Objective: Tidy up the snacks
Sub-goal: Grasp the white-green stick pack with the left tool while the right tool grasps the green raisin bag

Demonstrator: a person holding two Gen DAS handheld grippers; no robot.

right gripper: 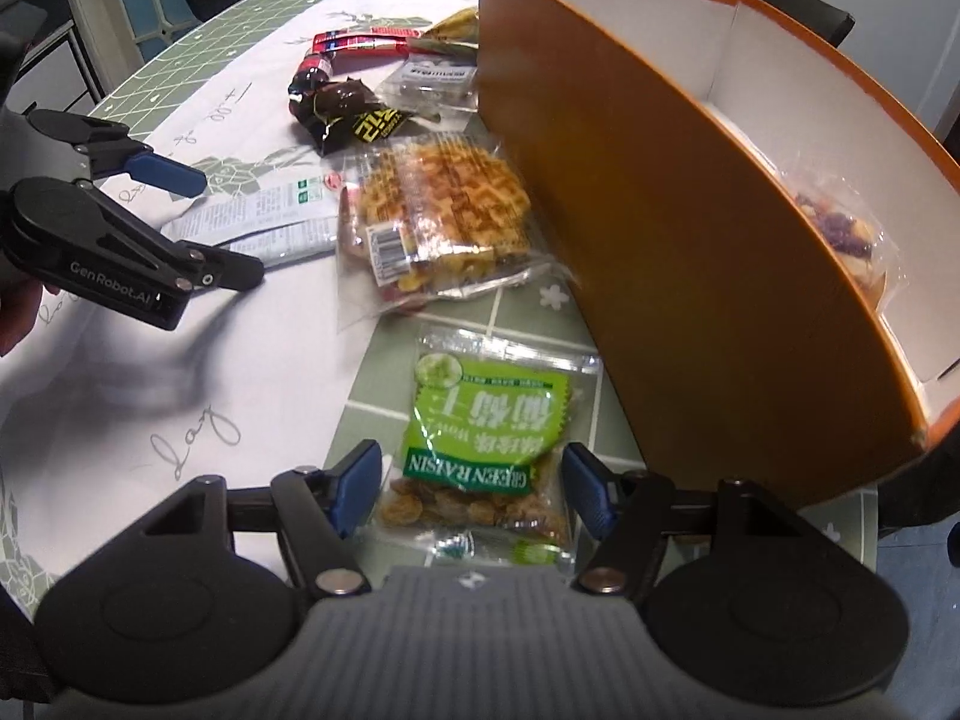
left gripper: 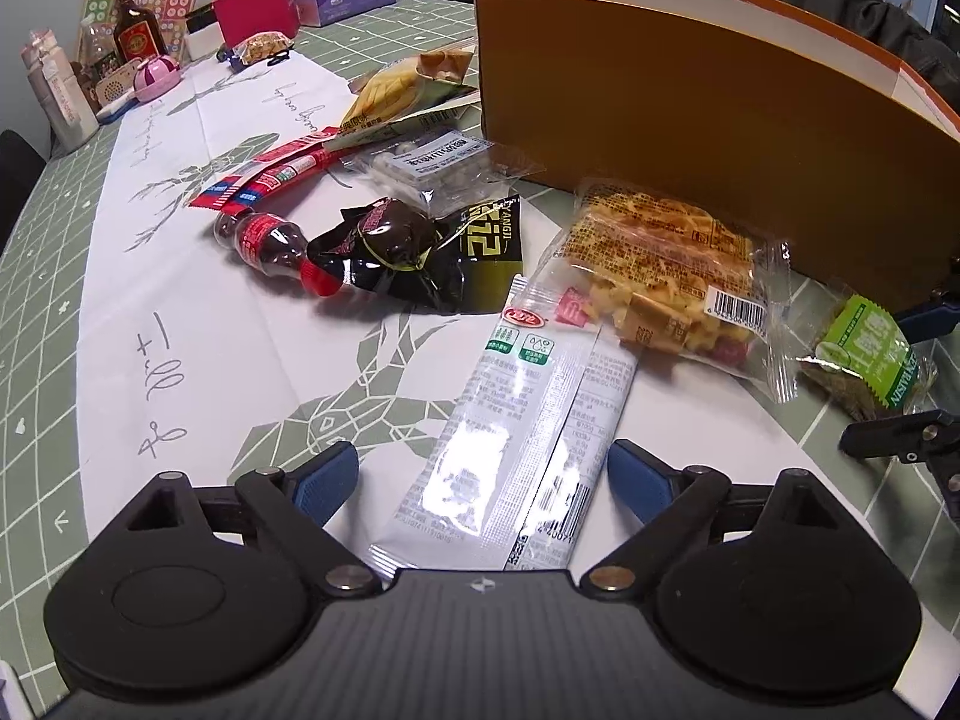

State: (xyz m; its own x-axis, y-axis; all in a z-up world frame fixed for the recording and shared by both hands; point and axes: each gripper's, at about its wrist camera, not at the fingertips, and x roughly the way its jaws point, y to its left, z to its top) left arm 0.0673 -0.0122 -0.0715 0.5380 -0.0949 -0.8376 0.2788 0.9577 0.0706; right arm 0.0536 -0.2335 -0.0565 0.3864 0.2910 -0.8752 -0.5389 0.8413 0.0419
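The left gripper is being held low over the white snack pouch, its jaws spread wide on either side of the pouch's near end, with clear gaps between the blue pads and the wrapper; nothing is being gripped. The right gripper is being held over the green raisin packet, its jaws apart and flanking the packet's near end; the pads are sitting just beside the wrapper's edges, and it cannot be told whether they are touching it yet.

The pouch is lying on the white cloth, its far end just beside the waffle bag. The raisin packet is lying on the green table, near the orange box, which is standing to the right. One wrapped item is already resting inside the box. A small cola bottle and a dark pouch are lying farther off.

Judging by this, two pickups are being prepared. For a sound grip, each set of jaws is best being lowered until the pads are level with the wrapper's body and not only its crimped seam, then closed gently, since both wrappers are being judged as slippery and easily crushed. The pouch is long, so a grip nearer its middle is being advised to limit drooping. The waffle bag's loose film is being treated as a snag risk on lifting
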